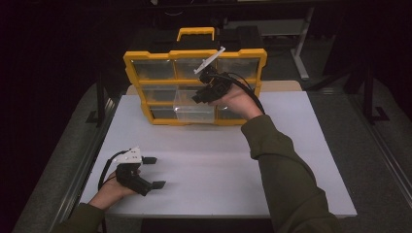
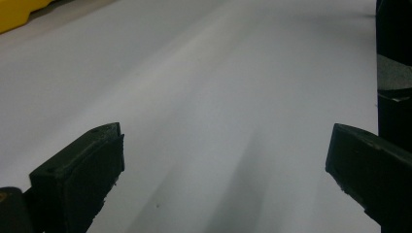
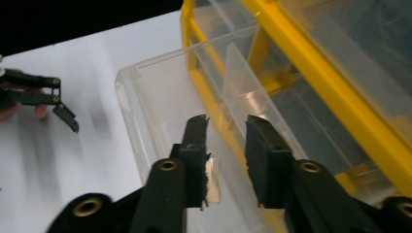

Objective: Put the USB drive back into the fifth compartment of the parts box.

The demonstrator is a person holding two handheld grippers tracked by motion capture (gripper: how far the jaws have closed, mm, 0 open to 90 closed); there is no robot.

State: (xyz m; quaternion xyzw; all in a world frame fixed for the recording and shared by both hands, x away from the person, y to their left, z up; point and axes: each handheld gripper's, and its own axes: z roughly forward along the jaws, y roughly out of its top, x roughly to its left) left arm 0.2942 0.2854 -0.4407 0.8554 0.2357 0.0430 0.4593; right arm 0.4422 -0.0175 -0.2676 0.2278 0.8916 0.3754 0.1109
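Observation:
A yellow organizer (image 1: 130, 58) with clear drawers stands upright at the back of the white table (image 1: 218, 165). One clear drawer (image 1: 194, 112) in its lower middle sticks out toward me. My right gripper (image 1: 198, 97) hovers over that drawer, tilted down and left. In the right gripper view its jaws (image 3: 228, 128) stand a little apart above the drawer (image 3: 145, 111), close to its inner divider, with nothing clearly between them. The yellow frame (image 3: 330, 73) runs behind. My left gripper (image 1: 154, 172) rests at the front left, wide open (image 2: 223, 160) over bare table.
The organizer has a yellow carry handle (image 1: 195, 33) on top, and a corner of it (image 2: 14, 14) shows in the left gripper view. The left gripper (image 3: 65, 109) is seen far off in the right gripper view. Dark floor and metal rails surround the table.

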